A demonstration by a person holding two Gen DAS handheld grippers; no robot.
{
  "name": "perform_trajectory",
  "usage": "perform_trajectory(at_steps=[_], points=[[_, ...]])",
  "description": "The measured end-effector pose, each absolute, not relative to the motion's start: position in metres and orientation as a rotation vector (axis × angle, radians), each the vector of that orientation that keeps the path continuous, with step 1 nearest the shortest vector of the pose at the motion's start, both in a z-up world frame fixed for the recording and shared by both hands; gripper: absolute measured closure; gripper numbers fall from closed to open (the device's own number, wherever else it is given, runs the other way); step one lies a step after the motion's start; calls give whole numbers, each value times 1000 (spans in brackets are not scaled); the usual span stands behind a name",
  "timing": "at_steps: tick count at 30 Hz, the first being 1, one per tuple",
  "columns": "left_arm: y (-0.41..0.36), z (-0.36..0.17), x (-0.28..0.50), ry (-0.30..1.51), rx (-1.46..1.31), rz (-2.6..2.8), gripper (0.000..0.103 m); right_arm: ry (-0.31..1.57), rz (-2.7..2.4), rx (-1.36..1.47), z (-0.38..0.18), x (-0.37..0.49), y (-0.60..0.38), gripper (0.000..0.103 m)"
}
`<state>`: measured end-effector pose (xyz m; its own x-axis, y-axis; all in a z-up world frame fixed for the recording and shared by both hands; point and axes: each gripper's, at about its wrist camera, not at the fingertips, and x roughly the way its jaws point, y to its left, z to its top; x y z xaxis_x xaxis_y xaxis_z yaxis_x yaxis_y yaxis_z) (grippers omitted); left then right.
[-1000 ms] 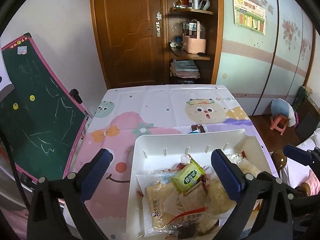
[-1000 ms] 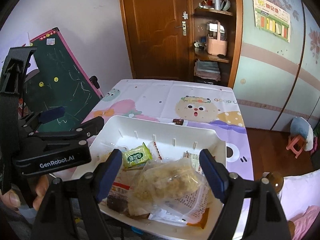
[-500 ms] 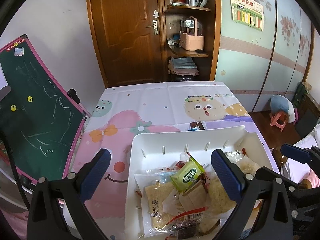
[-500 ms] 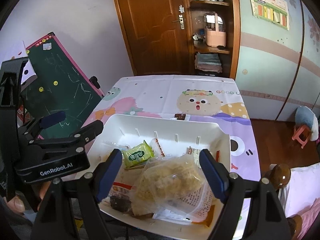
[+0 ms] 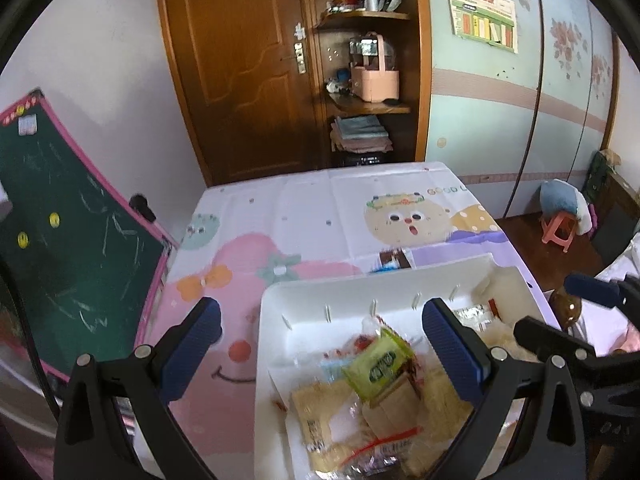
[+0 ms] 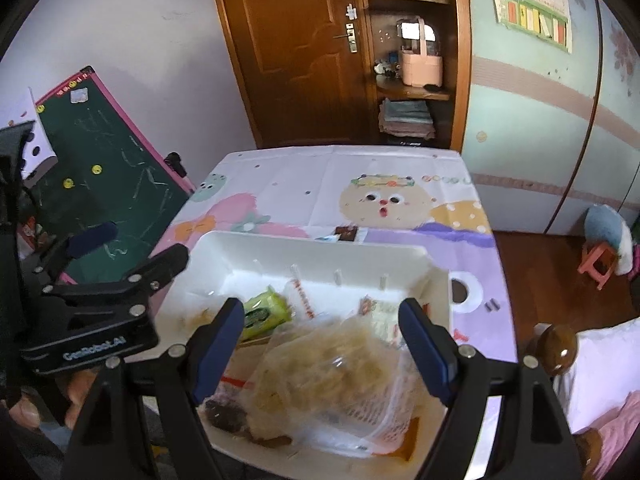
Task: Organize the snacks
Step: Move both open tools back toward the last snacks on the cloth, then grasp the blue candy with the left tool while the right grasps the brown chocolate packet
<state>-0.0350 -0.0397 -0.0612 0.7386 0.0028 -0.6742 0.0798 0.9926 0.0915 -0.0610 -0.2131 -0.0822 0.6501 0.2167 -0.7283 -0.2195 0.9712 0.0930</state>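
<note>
A white tray [image 6: 320,248] heaped with wrapped snacks sits at the near end of the cartoon-print tablecloth [image 5: 320,208], its near rim at or past the table's edge, and the cloth beyond its far rim lies bare apart from one small dark packet [image 6: 346,234] just behind that rim. The right gripper [image 6: 322,320] hangs over the tray with jaws spread wide and gripping nothing, a clear bag of pale puffed snacks [image 6: 332,364] below the gap and a green packet [image 6: 264,312] just past its left finger. The left gripper [image 5: 320,320] is equally wide open and empty, one finger over the cloth outside the tray's left rim, the other over the tray.
</note>
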Motion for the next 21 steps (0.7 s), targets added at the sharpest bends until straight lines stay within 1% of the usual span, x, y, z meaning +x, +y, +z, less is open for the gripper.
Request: perform_trajectory(at_steps=[9,13,18,21], points=[[-45,-35,16,672,195,-40,2,789,165,-141,-62,-7,-218,23],[-50,-33,46,677,249,-56,0,827,154,-175,-64,31,-224,23],[-61,-53,95,795,311,-137,0,975,159,-182,-92,90,-231,23],[-70,-79,129,919,334,-204,0,1088,174,-132,-117,123,-237,25]])
